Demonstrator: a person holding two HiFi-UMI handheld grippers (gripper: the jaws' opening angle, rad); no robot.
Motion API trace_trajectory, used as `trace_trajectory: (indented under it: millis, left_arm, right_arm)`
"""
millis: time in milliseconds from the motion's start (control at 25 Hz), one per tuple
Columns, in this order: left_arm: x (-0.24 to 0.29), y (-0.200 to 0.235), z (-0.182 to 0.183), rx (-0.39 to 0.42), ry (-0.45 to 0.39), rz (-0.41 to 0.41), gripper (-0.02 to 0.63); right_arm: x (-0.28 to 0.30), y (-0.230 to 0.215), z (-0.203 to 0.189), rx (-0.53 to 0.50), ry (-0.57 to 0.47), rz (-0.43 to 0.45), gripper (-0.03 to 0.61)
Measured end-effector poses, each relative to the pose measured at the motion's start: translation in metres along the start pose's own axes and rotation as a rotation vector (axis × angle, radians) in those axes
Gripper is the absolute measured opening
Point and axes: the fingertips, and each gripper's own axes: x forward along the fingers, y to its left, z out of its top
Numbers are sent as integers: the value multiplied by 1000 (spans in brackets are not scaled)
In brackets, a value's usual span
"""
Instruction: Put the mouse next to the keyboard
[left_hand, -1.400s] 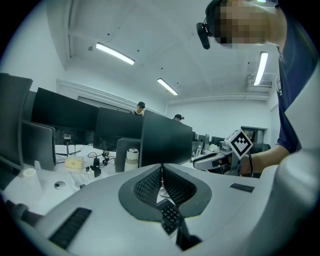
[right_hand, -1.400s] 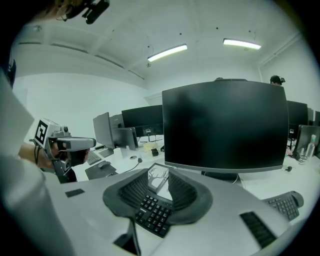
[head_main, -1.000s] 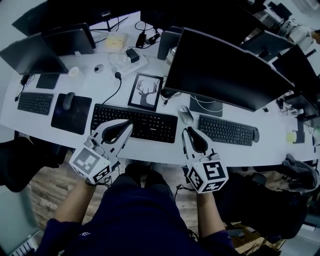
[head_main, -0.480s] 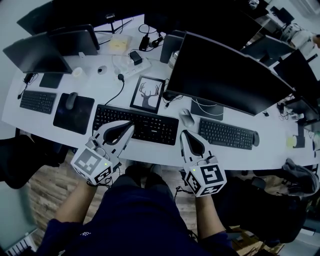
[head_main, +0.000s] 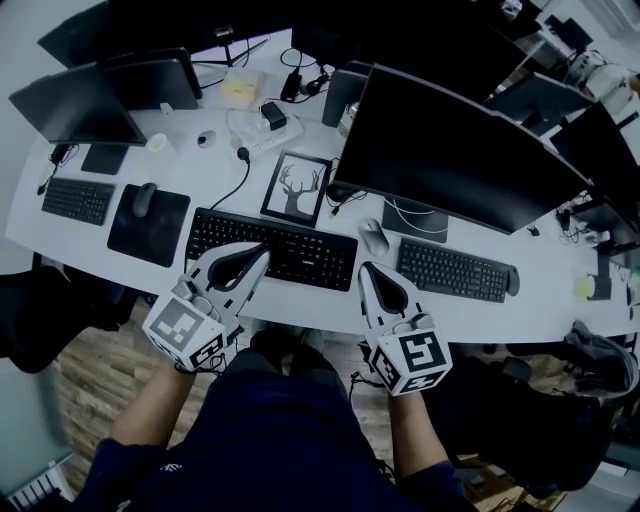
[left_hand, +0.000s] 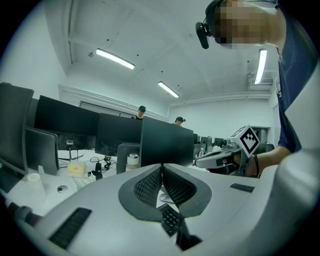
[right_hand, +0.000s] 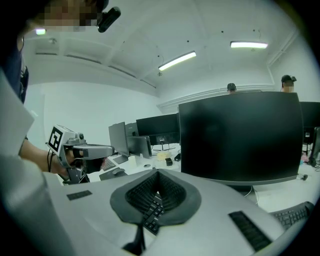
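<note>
Right tongs (head_main: 367, 267) now clenched empty, just short of mouse (head_main: 373, 236); left tongs (head_main: 262, 251) clenched too, over keyboard (head_main: 305, 252).

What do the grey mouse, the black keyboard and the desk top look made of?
The grey mouse looks like smooth plastic with a soft sheen. The black keyboard is probably matte plastic: no glare on its keys. The desk top is pale, even and seamless, perhaps laminate; the look leaves it open.

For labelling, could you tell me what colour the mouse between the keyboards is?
Light grey mouse; head view shows it best.
</note>
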Motion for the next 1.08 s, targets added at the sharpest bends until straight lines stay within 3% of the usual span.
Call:
trace_trajectory:
  millis: [1080]
  left_arm:
    - [30, -4, -1, -8, 8, 15, 37]
  right_arm:
    - [7, -34, -5, 15, 19, 19, 2]
